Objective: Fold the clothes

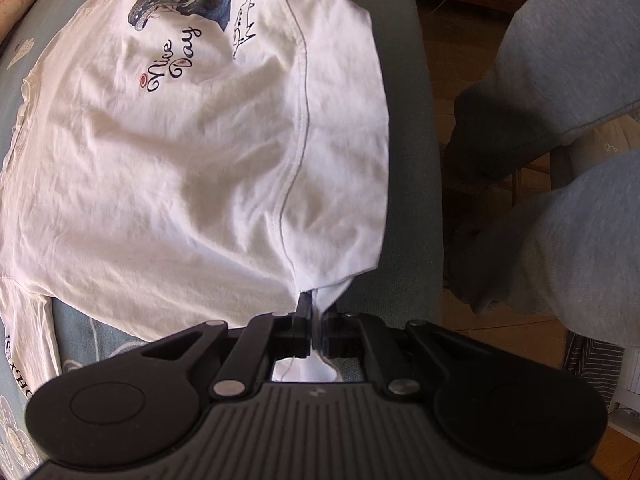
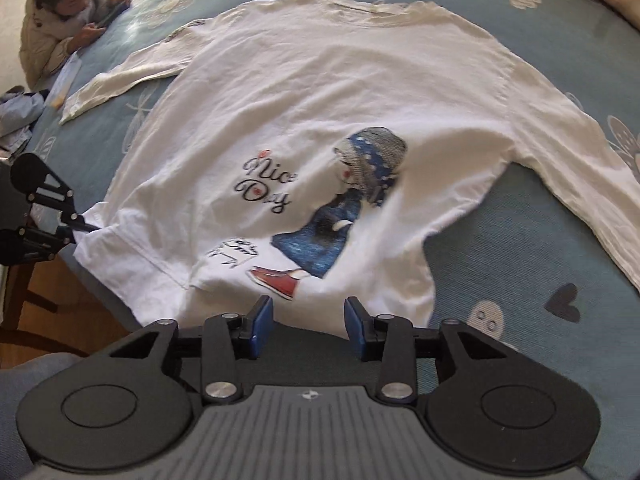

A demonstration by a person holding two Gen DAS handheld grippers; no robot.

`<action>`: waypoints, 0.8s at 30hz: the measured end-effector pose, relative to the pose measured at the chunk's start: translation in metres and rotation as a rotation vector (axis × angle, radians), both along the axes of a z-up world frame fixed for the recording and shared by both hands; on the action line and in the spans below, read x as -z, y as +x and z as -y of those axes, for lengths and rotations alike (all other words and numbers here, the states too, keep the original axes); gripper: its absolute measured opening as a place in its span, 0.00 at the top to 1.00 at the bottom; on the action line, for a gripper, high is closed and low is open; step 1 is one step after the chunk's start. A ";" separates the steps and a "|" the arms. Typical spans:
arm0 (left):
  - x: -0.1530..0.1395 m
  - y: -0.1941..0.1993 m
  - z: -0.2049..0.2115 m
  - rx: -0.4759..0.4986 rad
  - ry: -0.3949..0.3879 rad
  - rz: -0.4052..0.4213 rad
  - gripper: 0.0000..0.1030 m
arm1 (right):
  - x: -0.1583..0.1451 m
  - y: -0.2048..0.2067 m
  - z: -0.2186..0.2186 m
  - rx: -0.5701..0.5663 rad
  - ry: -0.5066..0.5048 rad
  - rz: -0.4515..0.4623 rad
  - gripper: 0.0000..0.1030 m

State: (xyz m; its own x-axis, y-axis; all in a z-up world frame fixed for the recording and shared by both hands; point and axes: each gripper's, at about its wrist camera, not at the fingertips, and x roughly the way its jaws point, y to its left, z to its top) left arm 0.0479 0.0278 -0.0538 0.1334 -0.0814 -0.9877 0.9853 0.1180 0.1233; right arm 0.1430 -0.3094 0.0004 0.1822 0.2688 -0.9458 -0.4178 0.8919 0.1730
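Nearest the lens, the left gripper [image 1: 316, 316] was seen pressed together on a corner of the white shirt's [image 1: 200, 140] hem, a tuft of cloth bunched between its black fingers. The corner seemed to be held so that the bottom edge could be laid straight by the side of the bed [image 2: 520, 240]. The right gripper [image 2: 309, 322] was spread, nothing between its blue pads [image 2: 264, 320], and it hung just above the hem's other end; no cloth was touched by it.

The shirt was spread front-up on the bed, both long sleeves [image 2: 580, 184] thrown outward, so a first fold was judged not yet made. Its cotton looked thin, soft and finely wrinkled, with a stitched band along the hem and a print [image 2: 352, 208] of a figure in a blue dress and red shoes beside looping script.

Beneath it, the bedcover was a dull blue, patterned with pale flowers and dark hearts. A person [image 2: 60, 28] in a padded coat was lying at the far corner, and grey trouser legs [image 1: 560, 160] were seen over a wooden floor [image 1: 452, 80].
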 end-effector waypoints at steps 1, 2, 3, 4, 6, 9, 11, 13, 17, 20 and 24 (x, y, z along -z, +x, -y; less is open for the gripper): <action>0.002 0.000 0.001 0.003 0.010 -0.004 0.96 | 0.008 0.001 0.009 0.005 -0.025 0.005 0.57; 0.003 0.001 0.002 0.004 0.016 -0.006 0.95 | 0.017 0.002 0.017 0.010 -0.051 0.010 0.57; 0.003 0.001 0.003 0.004 0.023 -0.010 0.92 | 0.027 0.003 0.024 0.003 -0.063 -0.002 0.56; 0.003 0.001 0.004 0.001 0.030 -0.012 0.91 | 0.039 0.003 0.030 -0.008 -0.069 -0.021 0.57; -0.001 0.002 0.005 -0.013 0.031 -0.009 0.90 | 0.048 0.004 0.030 -0.023 -0.027 -0.029 0.57; -0.010 0.003 0.004 -0.063 0.036 -0.023 0.84 | 0.057 0.007 0.025 -0.051 0.032 -0.034 0.57; -0.020 0.003 0.002 -0.094 0.037 -0.026 0.78 | 0.060 0.010 0.022 -0.075 0.035 -0.051 0.57; -0.033 0.003 0.001 -0.126 0.030 -0.022 0.69 | 0.053 0.014 0.023 -0.078 0.079 -0.057 0.75; -0.057 0.012 0.010 -0.185 -0.005 0.028 0.55 | 0.023 0.029 0.030 -0.032 0.280 -0.063 0.81; -0.069 0.023 0.031 -0.223 -0.067 0.082 0.55 | 0.013 0.049 0.024 -0.010 0.409 -0.045 0.81; -0.074 0.044 0.071 -0.211 -0.200 0.112 0.51 | 0.031 0.081 -0.009 -0.072 0.381 -0.014 0.81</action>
